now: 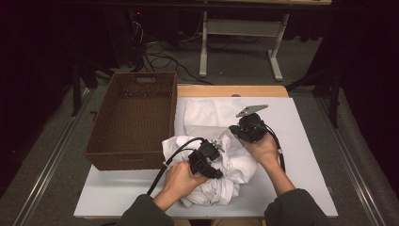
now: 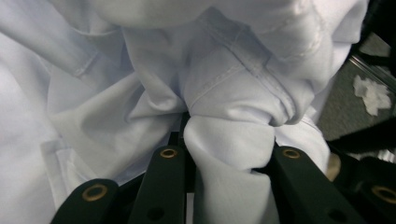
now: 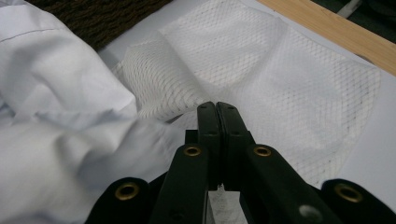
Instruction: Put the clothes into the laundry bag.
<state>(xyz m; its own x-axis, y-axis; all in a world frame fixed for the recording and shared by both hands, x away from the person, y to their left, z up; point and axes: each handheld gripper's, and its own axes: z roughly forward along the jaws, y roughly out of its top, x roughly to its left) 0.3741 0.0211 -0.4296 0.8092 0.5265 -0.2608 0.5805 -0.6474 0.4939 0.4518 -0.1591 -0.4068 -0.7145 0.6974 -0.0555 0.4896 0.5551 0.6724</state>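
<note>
Two jaws pairs: left gripper (image 2: 229, 154) clamped on crumpled white garment (image 2: 140, 93); right gripper (image 3: 217, 112) pinching mesh bag (image 3: 280, 74).

Black tools (image 1: 221, 146) (brass rivets), dark sleeves (image 1: 146, 212)

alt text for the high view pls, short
A person at a white-topped table works two hand-held claws on a bunched white garment: the left claw is pressed into the cloth, the right claw sits at the edge of a white mesh bag. A brown wicker basket stands at the table's left.
</note>
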